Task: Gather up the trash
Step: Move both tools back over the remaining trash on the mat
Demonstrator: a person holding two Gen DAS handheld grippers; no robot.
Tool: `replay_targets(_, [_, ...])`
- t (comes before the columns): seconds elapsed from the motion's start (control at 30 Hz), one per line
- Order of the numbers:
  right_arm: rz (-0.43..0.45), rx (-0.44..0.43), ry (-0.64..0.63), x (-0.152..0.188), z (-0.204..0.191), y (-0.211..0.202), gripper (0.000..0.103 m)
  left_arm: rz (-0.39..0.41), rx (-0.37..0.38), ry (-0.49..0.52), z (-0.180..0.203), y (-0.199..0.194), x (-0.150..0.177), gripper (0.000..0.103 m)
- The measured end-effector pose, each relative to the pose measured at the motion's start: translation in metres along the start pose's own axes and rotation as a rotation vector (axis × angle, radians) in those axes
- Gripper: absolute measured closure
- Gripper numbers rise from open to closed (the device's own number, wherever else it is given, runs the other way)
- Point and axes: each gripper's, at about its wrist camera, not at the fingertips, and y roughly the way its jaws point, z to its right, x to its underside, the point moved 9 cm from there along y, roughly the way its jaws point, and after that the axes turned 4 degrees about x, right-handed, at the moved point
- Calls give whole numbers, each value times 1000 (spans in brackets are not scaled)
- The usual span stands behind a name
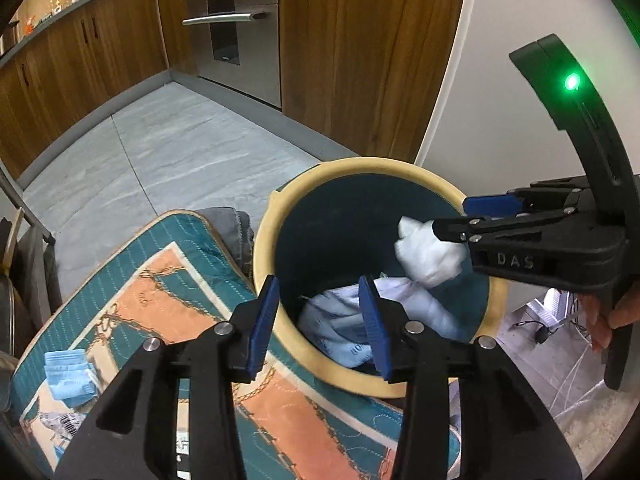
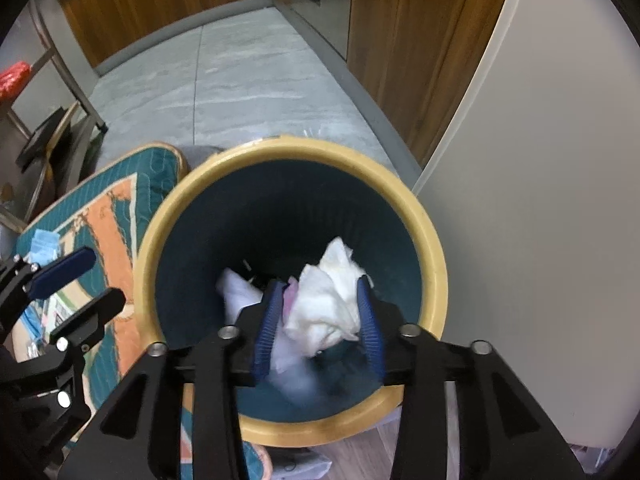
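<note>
A round bin with a tan rim (image 1: 262,236) (image 2: 430,240) and dark teal inside stands on the floor beside a mat. Pale blue and white trash (image 1: 340,320) lies at its bottom. My right gripper (image 2: 322,316) (image 1: 448,220) is over the bin's mouth, its jaws closed on a crumpled white tissue (image 2: 328,304) (image 1: 430,256). My left gripper (image 1: 320,324) (image 2: 80,280) is open and empty at the bin's near-left rim. A light blue wrapper (image 1: 68,374) (image 2: 42,246) lies on the mat to the left.
A teal and orange quilted mat (image 1: 160,320) (image 2: 116,216) covers the floor left of the bin. Wooden cabinets (image 1: 360,48) and a steel oven (image 1: 236,24) stand behind. A white wall (image 2: 540,220) is at the right. Metal chair legs (image 2: 68,76) stand at the left.
</note>
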Motion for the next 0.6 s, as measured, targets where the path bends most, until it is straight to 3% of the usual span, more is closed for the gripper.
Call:
replay_targets(0.2, [31, 6, -12, -3, -8, -14, 57, 12, -15, 20, -4, -20, 6, 58])
replay_targets(0.37, [78, 5, 11, -6, -13, -35, 28, 40, -27, 13, -10, -46, 9, 48])
replay_targets(0.6, [158, 12, 46, -10, -22, -61, 11, 109, -78, -26, -30, -91, 14, 23])
